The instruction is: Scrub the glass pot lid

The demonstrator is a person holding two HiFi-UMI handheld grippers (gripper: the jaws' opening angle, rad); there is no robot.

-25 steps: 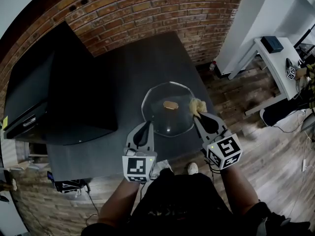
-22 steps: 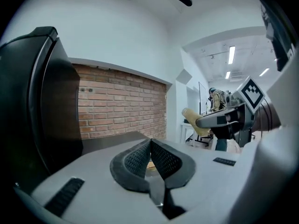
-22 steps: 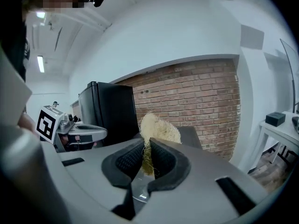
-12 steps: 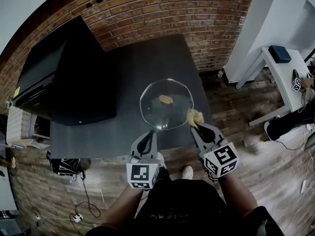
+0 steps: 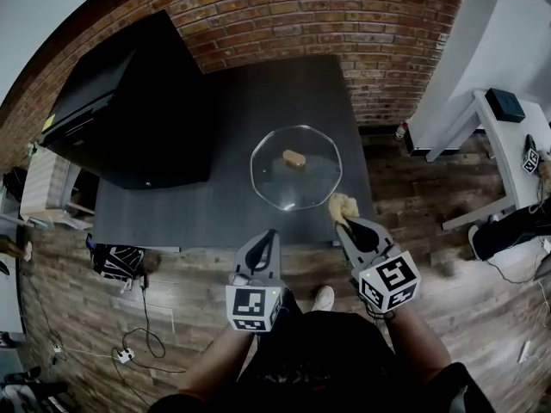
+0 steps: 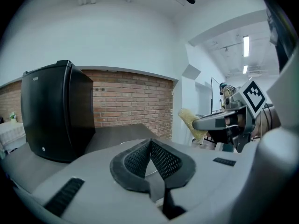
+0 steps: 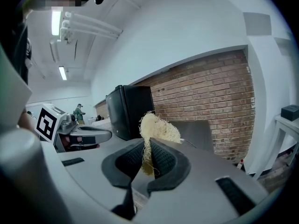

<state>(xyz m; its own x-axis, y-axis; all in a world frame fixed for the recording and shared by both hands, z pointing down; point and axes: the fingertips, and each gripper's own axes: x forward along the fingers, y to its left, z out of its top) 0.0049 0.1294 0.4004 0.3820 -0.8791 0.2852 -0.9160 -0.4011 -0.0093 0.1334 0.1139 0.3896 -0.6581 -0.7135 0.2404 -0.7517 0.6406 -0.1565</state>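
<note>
The glass pot lid lies flat on the dark table, its tan knob on top. My right gripper is shut on a pale fibrous scrubber, held at the table's front edge just off the lid's near right rim. The right gripper view shows the scrubber sticking up out of the closed jaws. My left gripper is shut and empty, below the table's front edge and short of the lid. Its closed pads fill the left gripper view, with the right gripper beside it.
A black box-like appliance stands on the table's left part, against a brick wall. A white desk is at the right. Wood floor with cables lies around the person's legs and shoe.
Both grippers have drawn back toward the person, from over the lid's near rim to the table's front edge and beyond. The scrubber stays in the right gripper. The head view has pulled back.
</note>
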